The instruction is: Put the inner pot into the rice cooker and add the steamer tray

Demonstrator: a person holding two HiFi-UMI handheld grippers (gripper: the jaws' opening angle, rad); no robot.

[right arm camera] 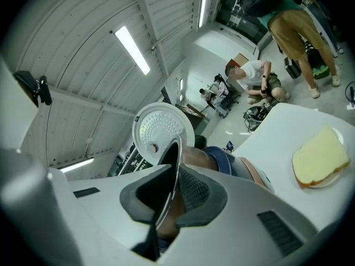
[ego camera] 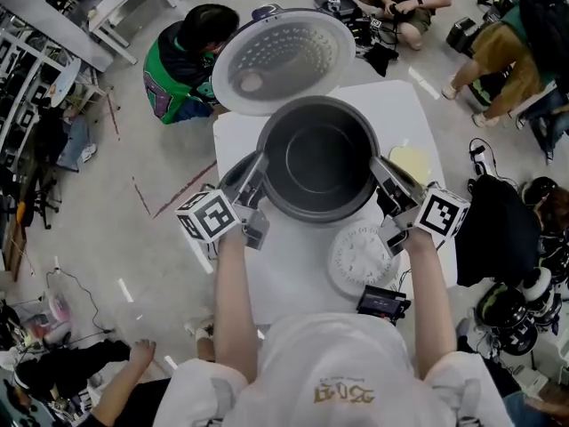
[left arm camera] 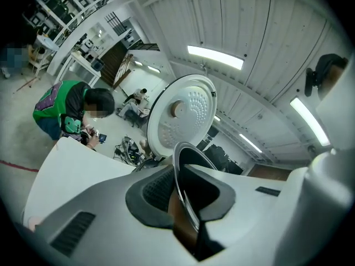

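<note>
Nearest, a white shirt front and two bare forearms reaching away over a white table. At the end of the left forearm, the left gripper, marker cube toward the wrist, pinching the left rim of the inner pot. Opposite, the right gripper, pinching the right rim likewise. From the left gripper view: thin metal rim running upright between two dark pads, pressed on from either side. Same in the right gripper view, rim clamped between ribbed pads. Pot dark grey, empty, mouth up, carried level between both grippers at the far part of the table, just below the raised lid of the rice cooker. Cooker body almost wholly hidden under the pot, only a dark arc showing at its left; seated or not, impossible to tell. On the near side of the table, a white steamer tray lying flat, close to the right gripper's cube, apart from the pot. Black handheld device by the near edge. Yellow sponge right of the pot.
</note>
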